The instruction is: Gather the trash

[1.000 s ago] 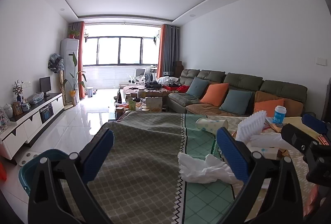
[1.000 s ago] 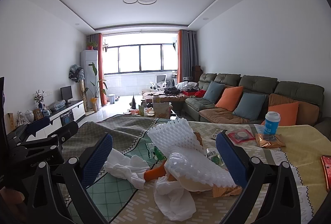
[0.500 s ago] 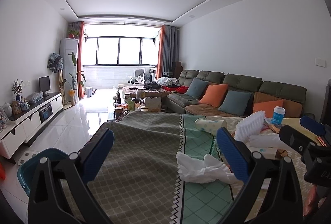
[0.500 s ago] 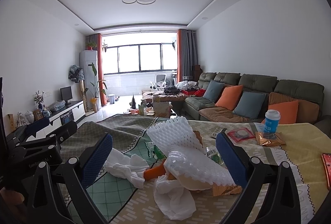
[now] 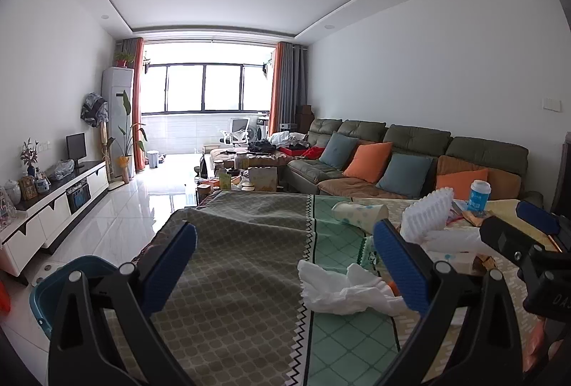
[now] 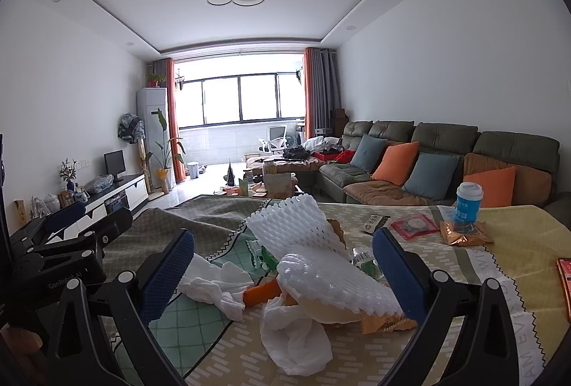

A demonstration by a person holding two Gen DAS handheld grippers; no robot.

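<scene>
Hovering over table [image 6: 506, 243], left gripper [image 5: 285, 264] and right gripper [image 6: 283, 270] are held wide open, empty. Trash pile seen ahead: white tissue [image 6: 214, 289], foam netting [image 6: 296, 229], wrapper [image 6: 389, 323] on tablecloth.

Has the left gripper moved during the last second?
Yes, slightly: the left gripper drifted right; the crumpled white tissue and blue cup sit further left in view.
</scene>
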